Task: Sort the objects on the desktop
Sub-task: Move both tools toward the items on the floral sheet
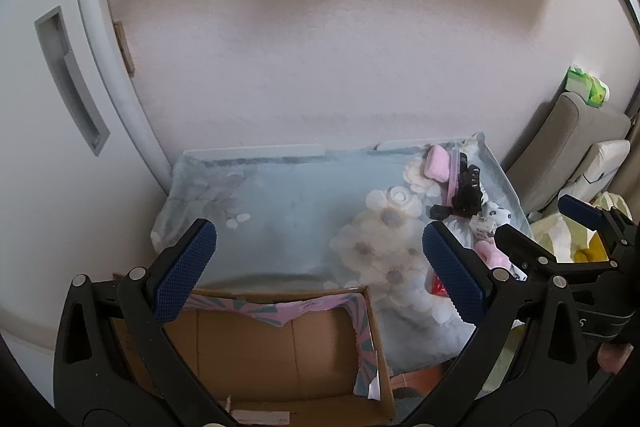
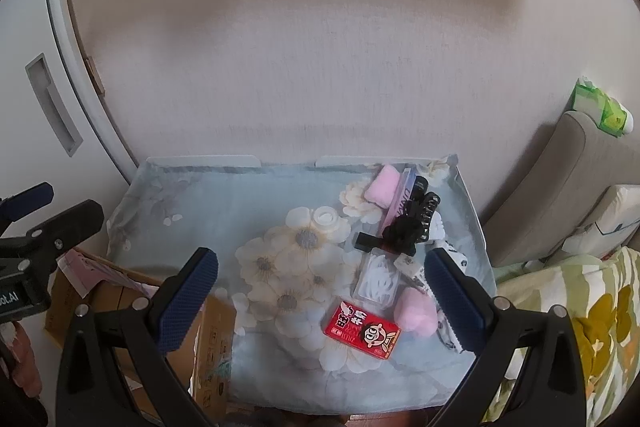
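Note:
A small table under a pale blue flowered cloth carries a cluster of objects on its right side. In the right wrist view I see a red snack box, a clear box of white items, two pink soft pieces, a black hair claw, a black bow and a white round lid. My right gripper hovers open above the near part of the table. My left gripper stands open over an open cardboard box at the table's near left.
A white cabinet door with a recessed handle stands left of the table. A pink wall runs behind it. To the right are a grey cushion, a green packet and patterned bedding.

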### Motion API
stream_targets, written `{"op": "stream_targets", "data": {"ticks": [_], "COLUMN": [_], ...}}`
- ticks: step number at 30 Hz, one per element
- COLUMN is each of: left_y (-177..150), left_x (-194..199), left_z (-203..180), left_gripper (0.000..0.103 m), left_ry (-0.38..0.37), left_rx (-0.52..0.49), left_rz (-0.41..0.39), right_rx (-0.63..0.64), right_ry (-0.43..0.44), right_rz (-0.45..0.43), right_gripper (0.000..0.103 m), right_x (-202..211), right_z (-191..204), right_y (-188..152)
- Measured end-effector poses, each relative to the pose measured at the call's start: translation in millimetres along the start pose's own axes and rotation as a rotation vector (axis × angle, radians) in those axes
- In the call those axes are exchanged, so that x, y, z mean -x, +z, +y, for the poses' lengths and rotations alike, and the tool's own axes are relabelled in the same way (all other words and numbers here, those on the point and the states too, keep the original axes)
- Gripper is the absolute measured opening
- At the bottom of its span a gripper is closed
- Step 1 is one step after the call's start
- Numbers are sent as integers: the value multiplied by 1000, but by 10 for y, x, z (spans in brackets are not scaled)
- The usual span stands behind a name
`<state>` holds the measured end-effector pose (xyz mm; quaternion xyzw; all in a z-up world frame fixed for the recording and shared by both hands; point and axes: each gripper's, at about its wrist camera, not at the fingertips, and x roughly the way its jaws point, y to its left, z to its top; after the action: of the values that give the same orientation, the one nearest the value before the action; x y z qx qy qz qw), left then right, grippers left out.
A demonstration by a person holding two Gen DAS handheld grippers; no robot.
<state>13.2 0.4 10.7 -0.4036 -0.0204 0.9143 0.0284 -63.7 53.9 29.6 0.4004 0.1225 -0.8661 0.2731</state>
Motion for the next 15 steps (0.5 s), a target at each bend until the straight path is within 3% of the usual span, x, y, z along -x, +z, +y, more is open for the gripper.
{"op": "stream_targets", "data": {"ticks": [15], "left_y": [19], "left_x": [-142], "left_z": [-156], "left_gripper": [103], "left_ry": [-13], "left_rx": [-52], "left_rz": [29], "right_rx": [-35], "right_ry": [0], "right_rz": [-5], "right_gripper": [102], "right_x": [30], "right_z": [-233], "right_y": [-118]}}
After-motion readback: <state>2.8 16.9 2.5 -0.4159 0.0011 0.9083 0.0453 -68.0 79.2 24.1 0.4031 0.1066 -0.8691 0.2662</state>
